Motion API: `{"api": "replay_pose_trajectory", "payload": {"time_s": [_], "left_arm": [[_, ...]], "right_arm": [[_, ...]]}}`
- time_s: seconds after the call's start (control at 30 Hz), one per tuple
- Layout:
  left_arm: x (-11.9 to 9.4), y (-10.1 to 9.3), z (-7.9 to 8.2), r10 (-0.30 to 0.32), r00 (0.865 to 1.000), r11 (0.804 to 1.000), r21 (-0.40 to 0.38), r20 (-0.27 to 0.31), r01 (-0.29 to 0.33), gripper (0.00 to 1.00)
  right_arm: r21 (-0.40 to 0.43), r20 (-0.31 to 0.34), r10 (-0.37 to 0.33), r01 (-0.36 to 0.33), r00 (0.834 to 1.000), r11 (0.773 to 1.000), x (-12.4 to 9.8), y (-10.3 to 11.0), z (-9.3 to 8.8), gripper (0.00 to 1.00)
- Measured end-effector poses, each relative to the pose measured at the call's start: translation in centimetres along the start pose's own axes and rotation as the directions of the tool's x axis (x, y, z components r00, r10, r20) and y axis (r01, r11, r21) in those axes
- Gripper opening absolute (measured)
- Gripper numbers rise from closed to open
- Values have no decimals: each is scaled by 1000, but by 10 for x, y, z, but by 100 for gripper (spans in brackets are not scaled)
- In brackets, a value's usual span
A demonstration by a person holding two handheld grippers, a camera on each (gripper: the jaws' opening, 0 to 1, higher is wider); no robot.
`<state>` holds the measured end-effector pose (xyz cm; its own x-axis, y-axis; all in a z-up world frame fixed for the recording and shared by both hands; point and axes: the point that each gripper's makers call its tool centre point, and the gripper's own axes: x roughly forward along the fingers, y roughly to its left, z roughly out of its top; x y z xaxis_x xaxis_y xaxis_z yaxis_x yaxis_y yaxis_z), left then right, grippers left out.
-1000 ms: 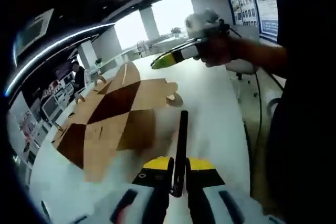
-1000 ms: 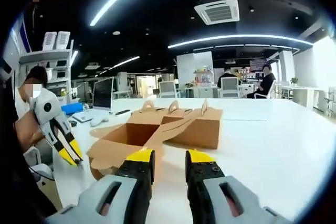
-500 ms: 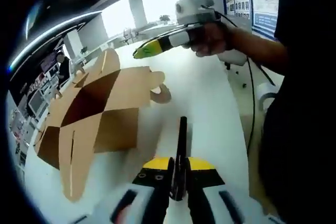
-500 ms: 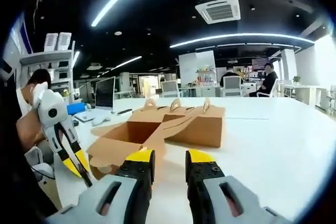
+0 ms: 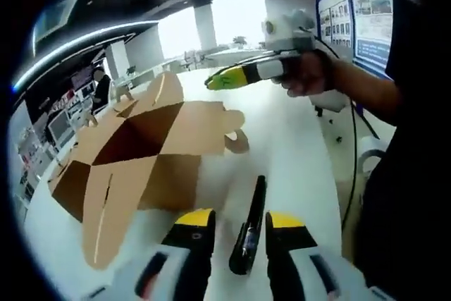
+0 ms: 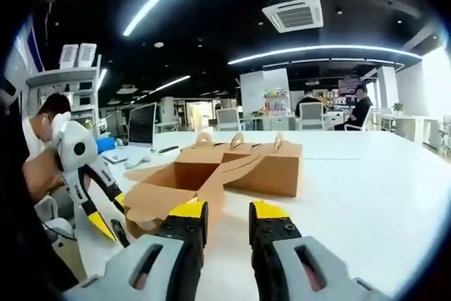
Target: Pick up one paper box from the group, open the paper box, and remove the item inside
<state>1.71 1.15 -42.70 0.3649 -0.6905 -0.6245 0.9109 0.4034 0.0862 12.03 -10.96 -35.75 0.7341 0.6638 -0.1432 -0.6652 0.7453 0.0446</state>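
Observation:
An opened brown paper box lies on the white table, flaps spread and inside dark. My left gripper stands open just right of it, and a slim black pen-like item lies loose between its jaws. A hand holds my right gripper in the air beyond the box. In the right gripper view, my right gripper is open with nothing in it, facing the opened box. The left gripper shows at the left, with the black item under it.
Closed paper boxes with loop handles stand behind the opened one. A monitor and keyboard sit on a desk further back. People sit at far desks. The table edge runs along the right, with a person's dark clothing beside it.
My left gripper's jaws have opened and let go of the black item, which now lies between them. The right gripper has barely moved.

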Motion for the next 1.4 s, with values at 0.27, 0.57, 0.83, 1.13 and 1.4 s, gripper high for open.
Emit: {"api": "replay_pose_trajectory", "payload": {"time_s": [0.27, 0.57, 0.83, 1.13, 1.4], "left_arm": [[-9, 6, 12, 41, 994, 998, -43, 106, -37, 30], [-52, 28, 16, 203, 932, 970, -189, 302, -150, 30], [-102, 47, 19, 411, 806, 899, -335, 426, -282, 29], [-116, 47, 21, 478, 761, 863, -395, 438, -314, 29], [-123, 51, 23, 535, 716, 825, -460, 449, -328, 29]], "right_arm": [[-7, 15, -6, 6, 1000, 1000, -2, 5, 8, 25], [-33, 15, -1, 2, 1000, 999, -9, 5, 11, 26], [-107, 48, 83, -78, 995, 991, -20, 23, 37, 26], [-86, 40, 120, -117, 992, 989, -27, 40, 37, 27], [-74, -3, 151, -151, 989, 986, -39, 36, 11, 27]]}}
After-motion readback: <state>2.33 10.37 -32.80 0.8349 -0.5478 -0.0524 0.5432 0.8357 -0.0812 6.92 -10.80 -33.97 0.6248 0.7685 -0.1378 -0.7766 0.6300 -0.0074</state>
